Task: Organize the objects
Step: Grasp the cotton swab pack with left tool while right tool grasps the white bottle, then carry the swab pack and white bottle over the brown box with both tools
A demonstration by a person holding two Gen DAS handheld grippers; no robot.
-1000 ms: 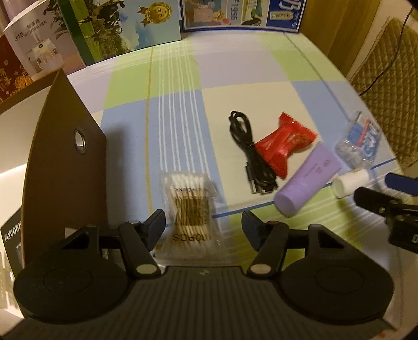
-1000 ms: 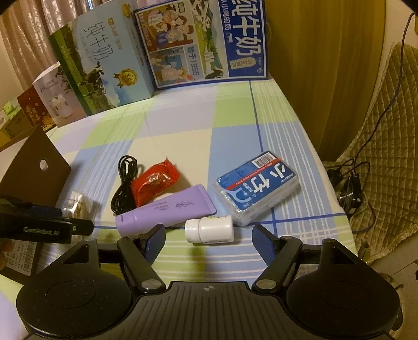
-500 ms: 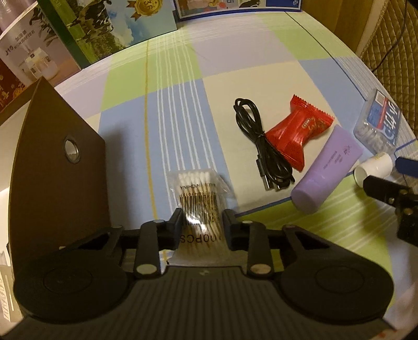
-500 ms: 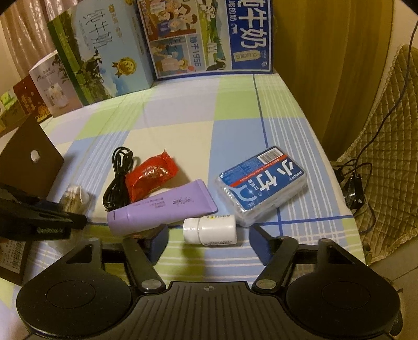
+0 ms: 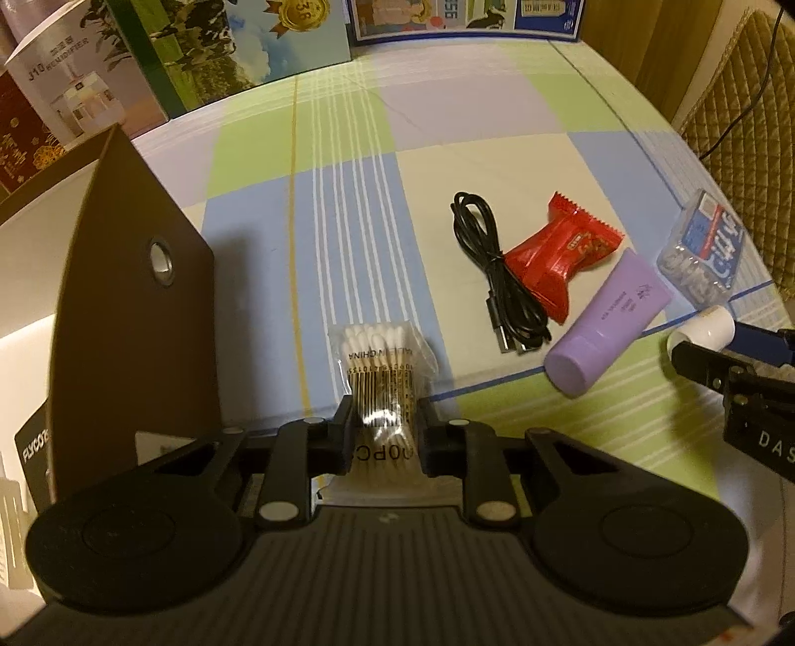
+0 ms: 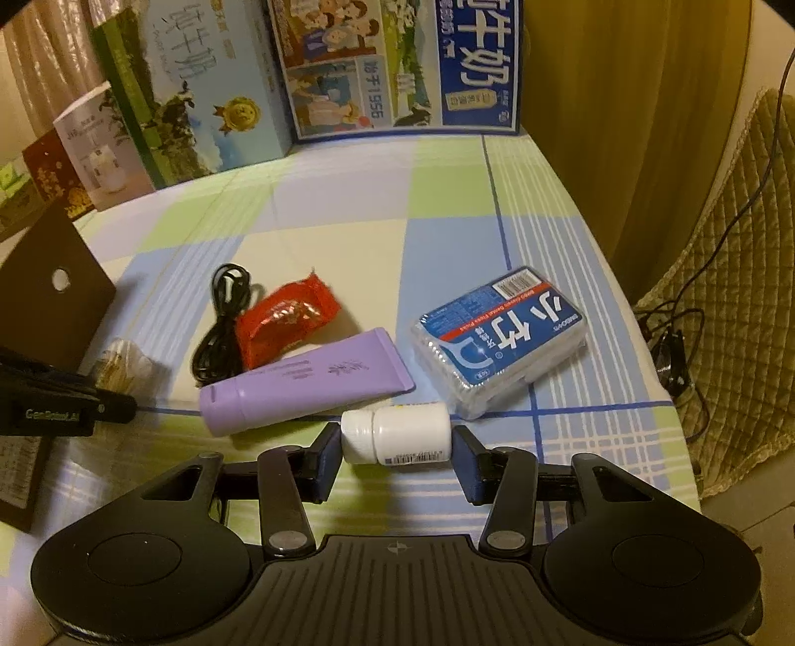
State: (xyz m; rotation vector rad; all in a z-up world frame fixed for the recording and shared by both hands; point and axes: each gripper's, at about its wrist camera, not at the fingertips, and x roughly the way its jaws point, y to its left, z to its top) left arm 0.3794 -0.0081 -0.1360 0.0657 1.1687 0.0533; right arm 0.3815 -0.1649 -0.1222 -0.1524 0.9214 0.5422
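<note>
Left wrist view: a table covered by a checked cloth (image 5: 447, 164) in pale blue, green, lilac and cream squares with white stripes. Printed cartons (image 5: 223, 44) stand along the far edge; a quilted olive cushion (image 5: 745, 99) lies beyond the right edge. At left stands a dark brown cardboard flap (image 5: 134, 298) with a round metal eyelet.

From left to right on the cloth:
- Cotton swab packet (image 5: 380, 367): clear crinkled film, white tips, black barcode. It lies at the near edge, between the left gripper's (image 5: 383, 437) fingers. The jaws are closing and both pads press its sides, pinching the film inward.
- Black cable (image 5: 497, 278): coiled, thin, with a plug at its near end.
- Red candy wrapper (image 5: 561, 253): glossy foil with serrated ends, touching the cable.
- Lilac tube (image 5: 606, 323): smooth plastic, flat crimped end, round cap toward the camera.
- Floss pick box (image 6: 502, 333): clear rigid plastic with a blue, red and white label.

Right wrist view: the white bottle (image 6: 397, 432), a small smooth cylinder with a ribbed cap and a barcode label, lies on its side just in front of the tube. The right gripper (image 6: 396, 447) points steeply down with the bottle lengthwise between its fingers. The jaws are closing; the left pad meets the cap and the right pad meets the base.
</note>
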